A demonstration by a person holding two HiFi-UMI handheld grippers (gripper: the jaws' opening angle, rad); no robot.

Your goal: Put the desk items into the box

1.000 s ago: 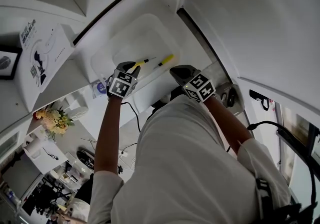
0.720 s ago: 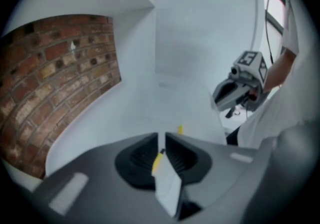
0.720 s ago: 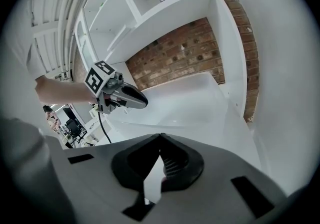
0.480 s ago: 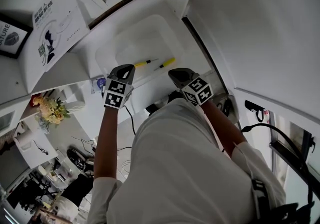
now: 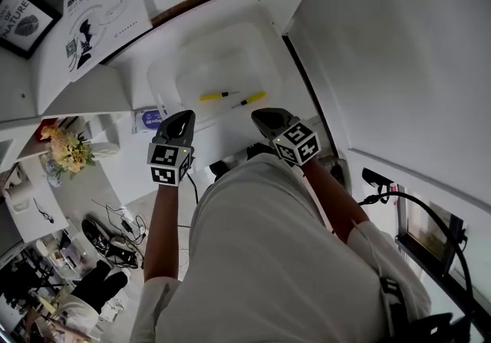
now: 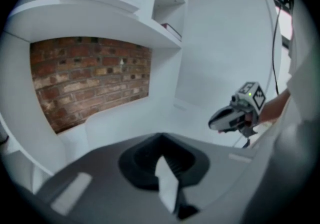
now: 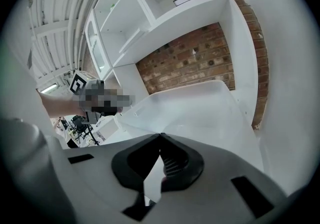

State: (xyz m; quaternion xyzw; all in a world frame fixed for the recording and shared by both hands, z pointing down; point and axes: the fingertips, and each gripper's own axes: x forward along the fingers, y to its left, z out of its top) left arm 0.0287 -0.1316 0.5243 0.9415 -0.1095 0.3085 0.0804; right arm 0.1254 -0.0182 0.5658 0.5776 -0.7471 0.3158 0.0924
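Observation:
A translucent white box [image 5: 165,77] stands on the white desk under the shelves. Two yellow pens lie on its floor, one toward the left [image 5: 216,95] and one toward the right [image 5: 252,98]. My left gripper [image 5: 184,115] hovers at the box's near edge, shut and empty; in the left gripper view its jaws [image 6: 159,137] meet at the tip. Beside it my right gripper [image 5: 259,113] is also shut with nothing in it. In the right gripper view the box [image 7: 200,102] lies straight ahead. The right gripper [image 6: 212,124] also shows in the left gripper view.
White shelves rise behind the box, in front of a brick wall [image 6: 90,77]. A printed white carton [image 5: 84,27] and a framed picture [image 5: 19,19] stand at the left. A blue-labelled item [image 5: 149,117] lies left of the box. Flowers [image 5: 65,150] and cables are below.
The left gripper has drawn back from inside the box toward the person and risen, and a yellow pen now lies free on the box floor. The right gripper has barely shifted.

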